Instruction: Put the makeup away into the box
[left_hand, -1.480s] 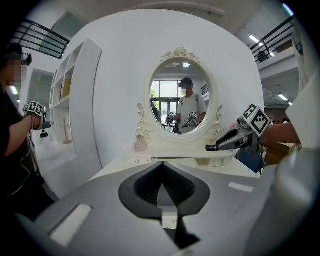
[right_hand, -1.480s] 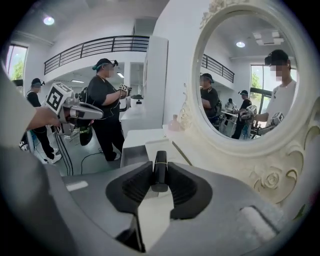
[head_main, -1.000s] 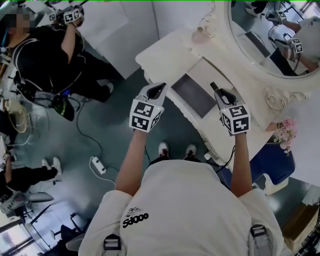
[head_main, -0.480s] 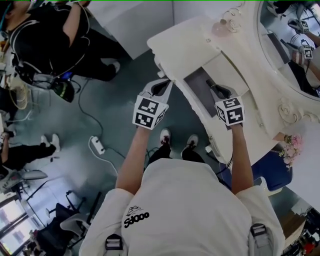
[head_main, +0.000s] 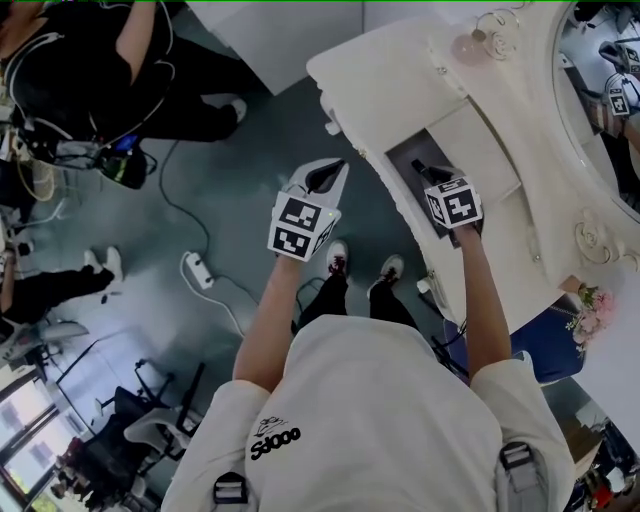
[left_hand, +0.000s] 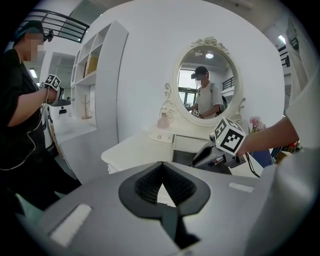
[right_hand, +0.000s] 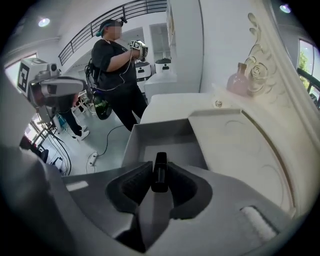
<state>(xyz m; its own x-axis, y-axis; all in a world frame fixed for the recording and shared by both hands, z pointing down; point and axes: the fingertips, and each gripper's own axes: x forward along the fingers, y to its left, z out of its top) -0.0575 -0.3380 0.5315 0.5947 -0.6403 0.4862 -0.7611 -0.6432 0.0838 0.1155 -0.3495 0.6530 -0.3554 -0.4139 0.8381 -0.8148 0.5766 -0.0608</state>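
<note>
A white vanity table (head_main: 390, 80) has an open drawer (head_main: 405, 165) with a grey inside, also seen in the right gripper view (right_hand: 167, 150). My right gripper (head_main: 424, 172) hangs over the drawer's near end, pointing steeply down. It is shut on a slim black makeup tube (right_hand: 160, 172) that stands up between the pads. My left gripper (head_main: 335, 168) is off the table's front edge, to the left of the drawer. Its jaws (left_hand: 161, 165) meet at the tips with nothing in them.
A pink bottle (head_main: 470, 45) stands at the back of the table, beside the oval mirror (left_hand: 207, 82). Another person in black (right_hand: 117, 65) stands to the left holding grippers. A power strip (head_main: 197, 270) and cables lie on the floor. Pink flowers (head_main: 590, 305) sit at the right.
Both grippers have come down. The right one dropped further, tipping more steeply over the drawer with the black tube still in it.
</note>
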